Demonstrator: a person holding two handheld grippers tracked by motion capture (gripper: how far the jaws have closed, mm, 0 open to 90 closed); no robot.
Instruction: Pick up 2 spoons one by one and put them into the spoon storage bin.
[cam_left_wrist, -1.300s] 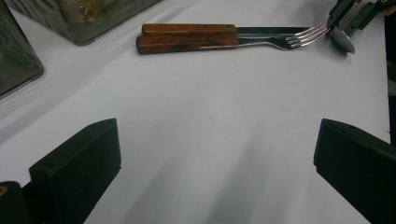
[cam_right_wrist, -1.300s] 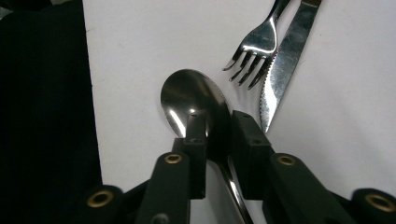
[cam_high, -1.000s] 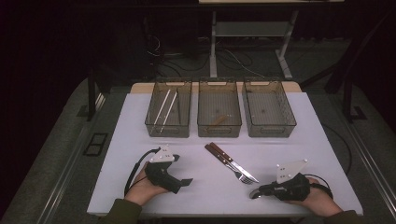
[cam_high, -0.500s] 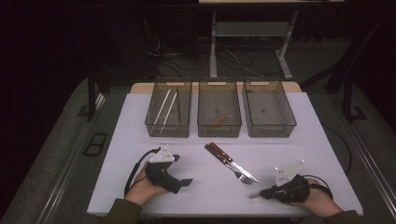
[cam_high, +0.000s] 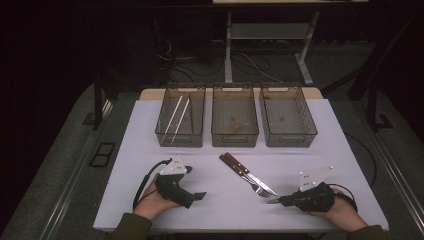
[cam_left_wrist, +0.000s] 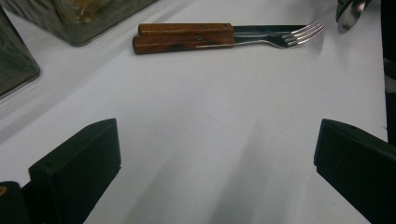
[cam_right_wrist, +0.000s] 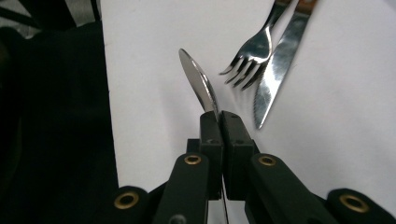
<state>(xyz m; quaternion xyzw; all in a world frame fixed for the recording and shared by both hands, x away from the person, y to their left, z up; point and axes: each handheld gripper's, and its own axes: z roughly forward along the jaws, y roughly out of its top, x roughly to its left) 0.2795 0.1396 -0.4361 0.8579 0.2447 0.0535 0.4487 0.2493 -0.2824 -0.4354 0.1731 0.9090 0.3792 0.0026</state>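
My right gripper (cam_high: 279, 201) lies low at the table's front right, shut on a metal spoon (cam_right_wrist: 198, 79) whose bowl sticks out edge-on past the jaws (cam_right_wrist: 219, 116). Just ahead of it a fork (cam_right_wrist: 254, 51) and a knife (cam_right_wrist: 278, 70) lie side by side on the white table (cam_high: 300, 150), their wooden handles (cam_high: 235, 164) pointing away to the left. My left gripper (cam_high: 199, 196) rests at the front left, open, with nothing between its jaws (cam_left_wrist: 215, 154). The left gripper view shows the fork and knife (cam_left_wrist: 187, 37) lying ahead, with the spoon (cam_left_wrist: 348, 14) at the top right.
Three clear bins stand in a row at the back of the table. The left bin (cam_high: 162, 131) holds pale sticks, the middle bin (cam_high: 235, 139) a small brown item, the right bin (cam_high: 287, 141) looks bare. Dark floor surrounds the table.
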